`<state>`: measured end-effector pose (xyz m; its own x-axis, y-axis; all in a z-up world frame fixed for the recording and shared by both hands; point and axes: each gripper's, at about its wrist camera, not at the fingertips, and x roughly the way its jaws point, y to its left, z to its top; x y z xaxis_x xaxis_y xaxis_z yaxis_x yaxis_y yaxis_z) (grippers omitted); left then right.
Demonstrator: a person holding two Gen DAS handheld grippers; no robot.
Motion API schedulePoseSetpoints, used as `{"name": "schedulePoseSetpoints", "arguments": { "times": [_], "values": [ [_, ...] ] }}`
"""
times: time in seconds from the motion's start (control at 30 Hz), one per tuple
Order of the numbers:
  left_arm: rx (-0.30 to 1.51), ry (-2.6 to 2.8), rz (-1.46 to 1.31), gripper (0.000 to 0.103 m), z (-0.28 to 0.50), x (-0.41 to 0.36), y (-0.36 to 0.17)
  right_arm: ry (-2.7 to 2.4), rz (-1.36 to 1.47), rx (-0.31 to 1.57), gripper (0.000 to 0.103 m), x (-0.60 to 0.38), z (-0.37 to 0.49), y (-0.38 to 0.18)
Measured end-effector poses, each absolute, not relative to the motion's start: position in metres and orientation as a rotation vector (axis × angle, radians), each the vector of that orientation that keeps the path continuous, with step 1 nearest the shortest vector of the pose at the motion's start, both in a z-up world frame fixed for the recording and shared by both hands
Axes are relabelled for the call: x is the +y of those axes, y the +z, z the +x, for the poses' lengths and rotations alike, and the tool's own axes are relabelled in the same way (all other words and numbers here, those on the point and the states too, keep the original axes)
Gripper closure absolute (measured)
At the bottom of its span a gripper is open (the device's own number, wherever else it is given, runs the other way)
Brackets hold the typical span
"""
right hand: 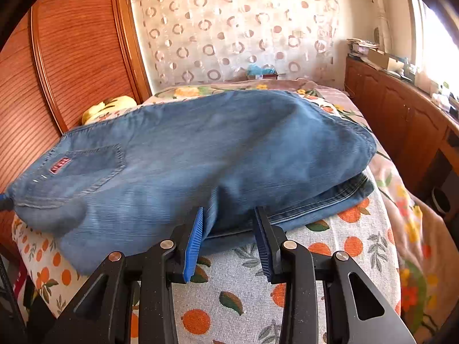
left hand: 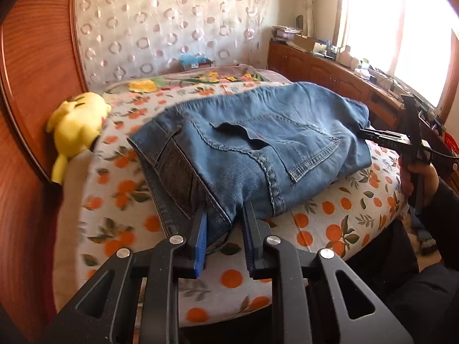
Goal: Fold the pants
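Folded blue jeans (left hand: 258, 143) lie across a bed under an orange-print cover (left hand: 330, 215). My left gripper (left hand: 225, 209) is at their near waistband corner, next to the dark leather patch, and denim fills the gap between its blue pads. At the right end of the pants, my right gripper (left hand: 363, 133) bites into the fold, with a person's hand (left hand: 421, 177) on its handle. In the right wrist view the jeans (right hand: 200, 149) bulge upward, and my right gripper (right hand: 229, 210) is shut on a bunched fold at their near edge. The left gripper's blue tip (right hand: 4, 200) shows at the far left corner.
A yellow plush toy (left hand: 77, 123) lies at the bed's left side against a wooden panel (left hand: 34, 86). A low wooden cabinet (right hand: 401, 120) with clutter runs under the bright window on the right. A patterned curtain hangs behind the bed.
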<state>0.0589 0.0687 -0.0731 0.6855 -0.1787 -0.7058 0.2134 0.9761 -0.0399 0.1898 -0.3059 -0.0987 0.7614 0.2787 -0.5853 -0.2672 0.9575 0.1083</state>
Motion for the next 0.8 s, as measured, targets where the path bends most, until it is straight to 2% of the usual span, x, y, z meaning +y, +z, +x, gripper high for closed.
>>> {"name": "schedulePoseSetpoints", "arguments": {
  "times": [0.07,0.2,0.3,0.37,0.43,0.67,0.8],
  "values": [
    [0.803,-0.194,0.070,0.079,0.058,0.074,-0.076,0.309,0.020,0.626,0.065,-0.305,0.189,-0.099],
    [0.856,-0.213,0.045,0.069,0.057,0.080,-0.094,0.314,0.009,0.608,0.065,-0.305,0.188,-0.107],
    [0.835,-0.209,0.018,0.067,0.053,0.085,-0.091,0.318,0.019,0.617,0.065,-0.307,0.190,-0.111],
    [0.793,-0.200,0.002,0.061,0.049,0.090,-0.081,0.316,0.021,0.619,0.065,-0.308,0.191,-0.111],
    [0.760,-0.194,-0.006,0.050,0.049,0.095,-0.073,0.313,0.020,0.622,0.065,-0.307,0.191,-0.110],
    [0.729,-0.161,-0.001,0.050,0.091,0.114,-0.065,0.322,0.017,0.641,0.064,-0.306,0.193,-0.109],
    [0.732,-0.155,0.008,0.050,0.132,0.127,-0.072,0.328,0.018,0.638,0.053,-0.314,0.197,-0.099]
  ]
}}
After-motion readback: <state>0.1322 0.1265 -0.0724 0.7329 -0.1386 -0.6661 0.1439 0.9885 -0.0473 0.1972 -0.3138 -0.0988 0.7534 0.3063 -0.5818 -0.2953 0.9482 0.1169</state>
